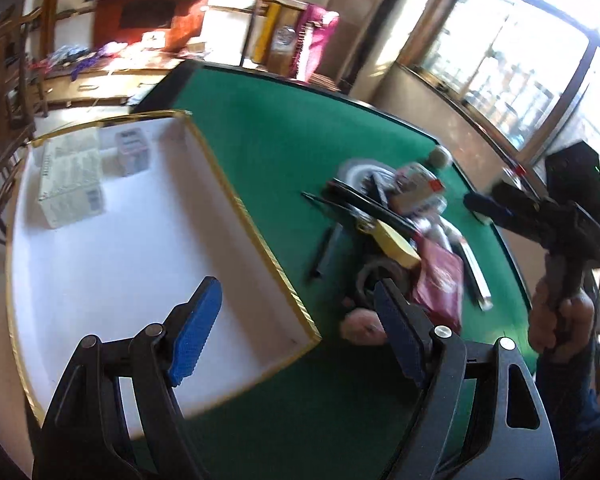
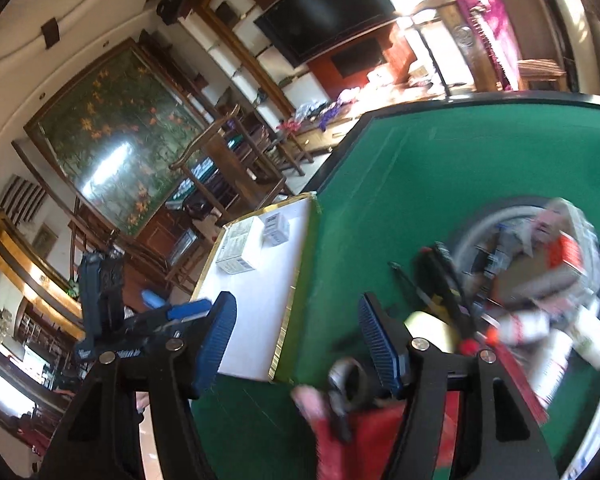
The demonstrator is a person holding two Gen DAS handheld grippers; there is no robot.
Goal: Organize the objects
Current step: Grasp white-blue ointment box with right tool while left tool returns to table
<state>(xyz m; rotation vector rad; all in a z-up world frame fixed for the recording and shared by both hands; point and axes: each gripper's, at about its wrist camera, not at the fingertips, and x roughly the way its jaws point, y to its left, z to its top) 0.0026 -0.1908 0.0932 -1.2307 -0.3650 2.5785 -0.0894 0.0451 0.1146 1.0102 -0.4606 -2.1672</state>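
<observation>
A white tray with a gold rim (image 1: 256,236) lies on the left of the green table (image 1: 280,140) and holds two white boxes (image 1: 72,184). My left gripper (image 1: 300,332) hovers open over the tray's near right corner, with nothing between its fingers. To the right lies a blurred pile: a maroon pouch (image 1: 440,280), a yellow block (image 1: 396,246), a black pen (image 1: 324,252) and a pink soft thing (image 1: 360,326). In the right wrist view my right gripper (image 2: 298,340) stands open and empty above the tray's rim (image 2: 296,292), and the pile (image 2: 540,280) lies to its right.
A hand (image 1: 560,312) holds the right gripper (image 1: 478,208) beyond the pile, near the table's right edge. A small grey ball (image 1: 439,157) sits behind the pile. Wooden chairs (image 2: 228,160) stand past the table's far side. The left gripper (image 2: 172,306) shows beside the tray.
</observation>
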